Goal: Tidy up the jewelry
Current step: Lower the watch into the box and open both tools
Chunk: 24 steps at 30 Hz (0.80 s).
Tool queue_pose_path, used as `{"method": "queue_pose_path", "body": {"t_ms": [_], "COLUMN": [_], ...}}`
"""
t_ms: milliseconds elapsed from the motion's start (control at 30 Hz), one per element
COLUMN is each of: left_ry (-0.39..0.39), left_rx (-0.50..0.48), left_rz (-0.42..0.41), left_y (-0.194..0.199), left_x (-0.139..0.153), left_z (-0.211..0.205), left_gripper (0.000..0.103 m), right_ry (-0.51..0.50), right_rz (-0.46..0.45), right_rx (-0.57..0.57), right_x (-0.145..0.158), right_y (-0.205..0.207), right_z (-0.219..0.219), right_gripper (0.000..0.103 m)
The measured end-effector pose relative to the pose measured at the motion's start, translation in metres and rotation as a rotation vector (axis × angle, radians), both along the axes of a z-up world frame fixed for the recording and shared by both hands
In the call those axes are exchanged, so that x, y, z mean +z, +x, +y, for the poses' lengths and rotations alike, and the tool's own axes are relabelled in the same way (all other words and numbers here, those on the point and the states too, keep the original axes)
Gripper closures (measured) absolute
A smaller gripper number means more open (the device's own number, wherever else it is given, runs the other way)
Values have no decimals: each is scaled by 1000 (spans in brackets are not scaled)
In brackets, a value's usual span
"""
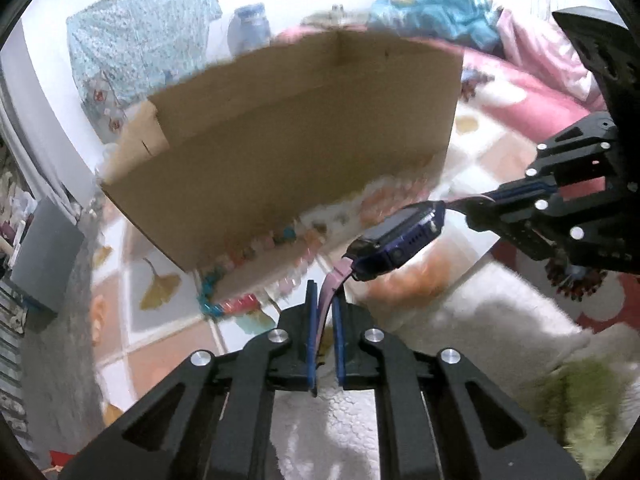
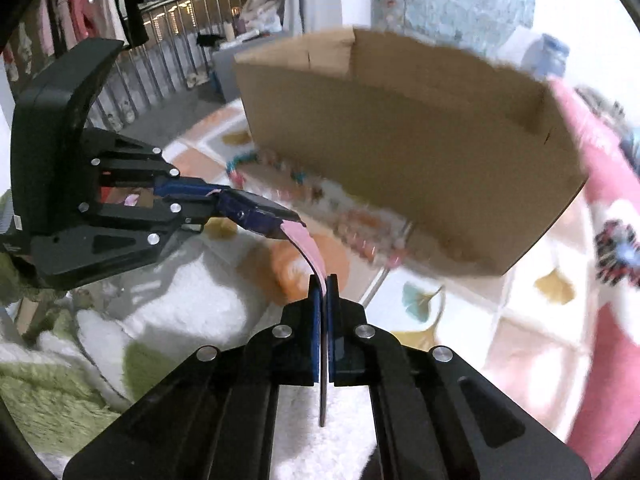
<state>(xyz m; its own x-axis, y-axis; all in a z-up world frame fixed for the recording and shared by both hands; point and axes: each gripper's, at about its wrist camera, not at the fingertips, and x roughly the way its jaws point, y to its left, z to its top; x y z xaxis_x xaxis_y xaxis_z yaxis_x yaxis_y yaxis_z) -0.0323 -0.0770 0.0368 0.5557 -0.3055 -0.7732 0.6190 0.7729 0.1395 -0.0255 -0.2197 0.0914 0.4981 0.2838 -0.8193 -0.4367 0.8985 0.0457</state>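
The watch [image 1: 400,240] hangs in the air between the two grippers, in front of the cardboard box [image 1: 304,152]. It has a hard purple body and a soft pink strap that bends. It looks light, and the screen could scratch, so the strap is the safe place to hold. The left gripper [image 1: 325,300] is pinched shut on one strap end. The right gripper [image 2: 323,292] is pinched shut on the other end. The left view shows the watch's screen and side buttons. The right view shows the strap curving down between the blue pads, and a bead string [image 2: 304,184] by the box.
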Motion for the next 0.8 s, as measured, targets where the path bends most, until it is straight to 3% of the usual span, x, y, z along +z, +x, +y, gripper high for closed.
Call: {"method": "queue_pose_path", "body": {"t_ms": [233, 300, 400, 500, 633, 800], "left_ry": [-73, -100, -108, -77, 41, 133], "left_rx": [-11, -9, -3, 17, 26, 64], "left_rz": [-152, -138, -87, 42, 177, 352], "left_y": [17, 43, 92, 155, 223, 278], "left_x": [89, 110, 126, 120, 84, 31], "left_z": [11, 11, 5, -7, -27, -43], "left_gripper": [96, 96, 96, 97, 96, 94], "right_ry": [42, 57, 101, 127, 130, 76], "right_rz": [-141, -144, -54, 98, 318, 449], "right_rx": [41, 47, 46, 27, -11, -45], "right_x": [86, 104, 115, 99, 60, 22], "right_y": [23, 46, 98, 159, 224, 267], "right_z": [4, 0, -12, -20, -22, -21], "right_gripper": [102, 102, 102, 102, 102, 101]}}
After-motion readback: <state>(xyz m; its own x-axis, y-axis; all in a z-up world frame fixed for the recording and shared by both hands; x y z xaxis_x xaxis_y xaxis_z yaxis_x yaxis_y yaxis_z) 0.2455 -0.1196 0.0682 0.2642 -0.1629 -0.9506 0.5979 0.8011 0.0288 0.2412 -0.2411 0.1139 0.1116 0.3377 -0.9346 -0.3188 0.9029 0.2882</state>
